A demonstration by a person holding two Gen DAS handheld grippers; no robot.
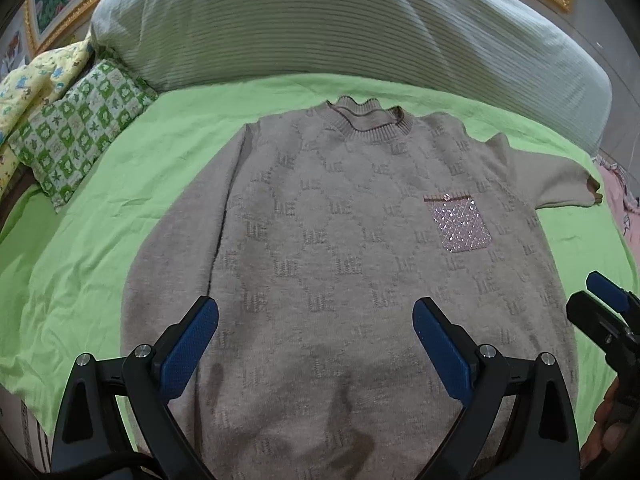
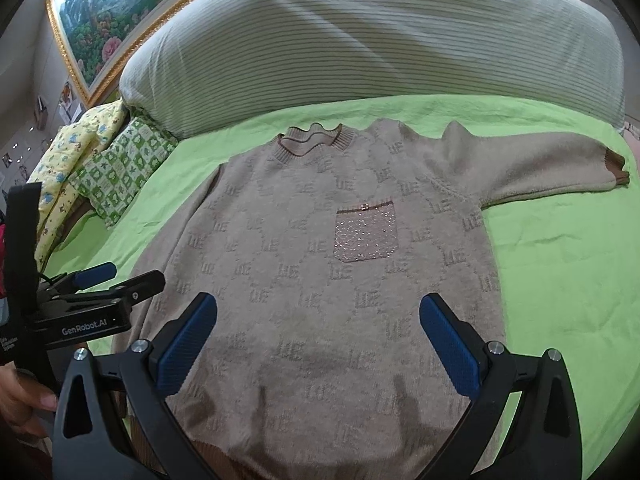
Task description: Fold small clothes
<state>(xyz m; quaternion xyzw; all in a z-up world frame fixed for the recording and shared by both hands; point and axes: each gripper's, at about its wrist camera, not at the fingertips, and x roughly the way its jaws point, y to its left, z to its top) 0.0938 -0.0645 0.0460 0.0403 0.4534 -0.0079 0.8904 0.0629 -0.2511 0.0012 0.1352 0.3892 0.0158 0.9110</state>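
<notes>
Pre-fold: beige knit sweater with sparkly pocket [image 1: 340, 240] flat on green bedsheet [image 1: 80, 240]. Left tool [image 1: 316, 344] and right tool [image 2: 318, 344] wide, empty. Next: grab outstretched sleeve [image 2: 540, 168], fold inward.

Bare green sheet [image 2: 560, 280] lies open on both sides of the sweater [image 2: 320, 280]; the big striped pillow [image 2: 380, 40] blocks the far edge, small cushions [image 2: 120, 168] the far-left corner.

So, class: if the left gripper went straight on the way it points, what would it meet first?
Most likely the sweater: the open left gripper hovers over its lower half, aimed up the front. Depth is unclear, so the exact spot can't be told.
</notes>
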